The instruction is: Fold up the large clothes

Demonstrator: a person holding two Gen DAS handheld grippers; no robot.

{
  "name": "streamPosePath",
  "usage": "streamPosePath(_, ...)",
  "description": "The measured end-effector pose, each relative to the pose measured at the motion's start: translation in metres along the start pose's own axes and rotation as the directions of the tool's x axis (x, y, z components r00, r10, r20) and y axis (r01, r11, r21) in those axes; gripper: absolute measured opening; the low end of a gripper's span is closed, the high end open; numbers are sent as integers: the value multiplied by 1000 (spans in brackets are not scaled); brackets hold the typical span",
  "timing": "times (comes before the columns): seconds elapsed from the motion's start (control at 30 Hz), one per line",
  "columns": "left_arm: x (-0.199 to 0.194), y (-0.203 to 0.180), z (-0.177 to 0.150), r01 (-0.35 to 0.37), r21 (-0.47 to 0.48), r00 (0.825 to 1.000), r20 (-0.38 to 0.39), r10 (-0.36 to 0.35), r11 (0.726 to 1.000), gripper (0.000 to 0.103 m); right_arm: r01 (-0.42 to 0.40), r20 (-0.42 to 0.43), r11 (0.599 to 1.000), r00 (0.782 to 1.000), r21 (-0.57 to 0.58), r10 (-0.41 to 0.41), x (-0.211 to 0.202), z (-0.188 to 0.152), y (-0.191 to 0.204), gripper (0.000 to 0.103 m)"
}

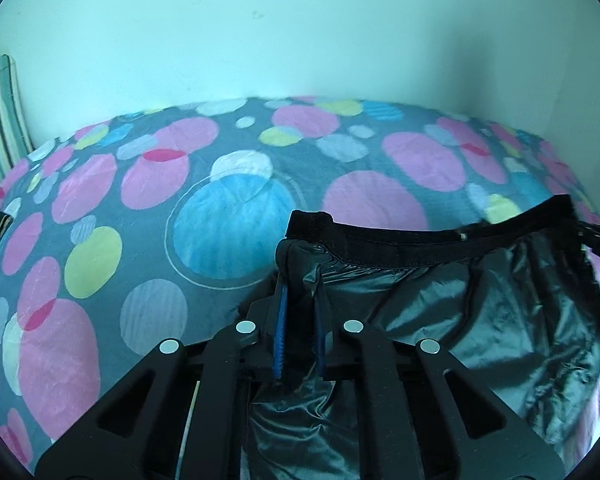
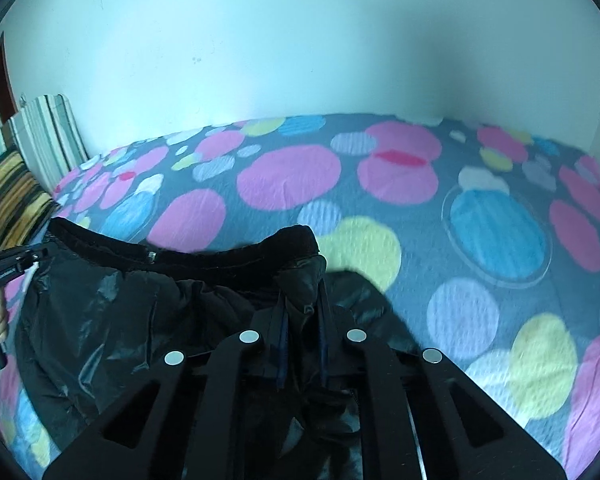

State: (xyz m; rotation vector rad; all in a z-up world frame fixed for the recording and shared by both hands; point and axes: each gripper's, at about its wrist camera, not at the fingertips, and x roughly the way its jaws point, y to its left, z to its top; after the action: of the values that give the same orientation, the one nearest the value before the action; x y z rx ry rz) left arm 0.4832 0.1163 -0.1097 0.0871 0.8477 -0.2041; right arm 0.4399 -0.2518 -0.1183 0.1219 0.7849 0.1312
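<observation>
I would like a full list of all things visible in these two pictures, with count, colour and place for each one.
dark garment: one, shiny dark grey-black with a black fuzzy band along the top edge, held up over the bed between both grippers.
bed sheet: one, grey with pink, blue, yellow and white circles, covering the bed under the garment.
striped cushions: at least two, one white-green striped against the wall, one yellow-black striped in front of it, at the left end of the bed.
wall: pale, behind the bed.
left gripper: one, black with blue pads, shut on the garment's left top corner.
right gripper: one, black, shut on the garment's right top corner.
</observation>
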Motion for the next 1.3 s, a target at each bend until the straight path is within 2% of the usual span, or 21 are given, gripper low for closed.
streamPosePath(0.17, 41, 3, -8, -46, -19, 995, -86, 44, 999, 12, 34, -64, 999, 997, 14, -33, 34, 7, -1, 11)
streamPosePath(0.3, 59, 3, -18, -45, -26, 995, -92, 42, 999, 13, 45, -171, 997, 985, 55, -35, 69, -3, -12, 12)
streamPosePath(0.37, 63, 1, -19, -47, -28, 995, -92, 44, 999, 14, 39, -198, 996, 980, 85, -22, 82, -10, -18, 14)
streamPosePath(0.8, 70, -7, -23, -92, 1, 993, -76, 92, 996, 17, 24, -181, 991, 983, 129, 0, 99, -22, -23, 17)
streamPosePath(0.9, 59, -8, -21, -151, 11, 986, -69, 151, 988, 32, 32, -175, 991, 985, 128, -9, 95, -20, -23, 18)
streamPosePath(0.97, 48, -4, -24, -160, -10, 985, -70, 159, 987, 49, 32, -170, 992, 985, 123, -11, 90, -17, -22, 22)
streamPosePath(1.03, 33, 3, -29, -160, -51, 985, -71, 157, 986, 61, 44, -153, 992, 988, 120, -26, 78, -14, -21, 31)
streamPosePath(1.07, 23, 6, -34, -156, -77, 986, -65, 152, 985, 66, 48, -140, 991, 990, 128, -30, 69, -14, -21, 42)
streamPosePath(1.1, 15, 10, -37, -151, -97, 988, -61, 145, 984, 68, 47, -127, 989, 991, 137, -30, 62, -15, -22, 53)
streamPosePath(1.13, 2, 15, -45, -141, -133, 989, -59, 135, 981, 71, 42, -108, 987, 994, 153, -26, 51, -16, -23, 55)
streamPosePath(1.23, -28, 26, -73, -118, -227, 992, -58, 108, 967, 81, 30, -61, 979, 998, 202, -18, 13, -29, -28, 59)
streamPosePath(1.3, -44, 31, -95, -112, -282, 993, -59, 100, 953, 83, 17, -50, 973, 999, 232, -6, -9, -43, -29, 60)
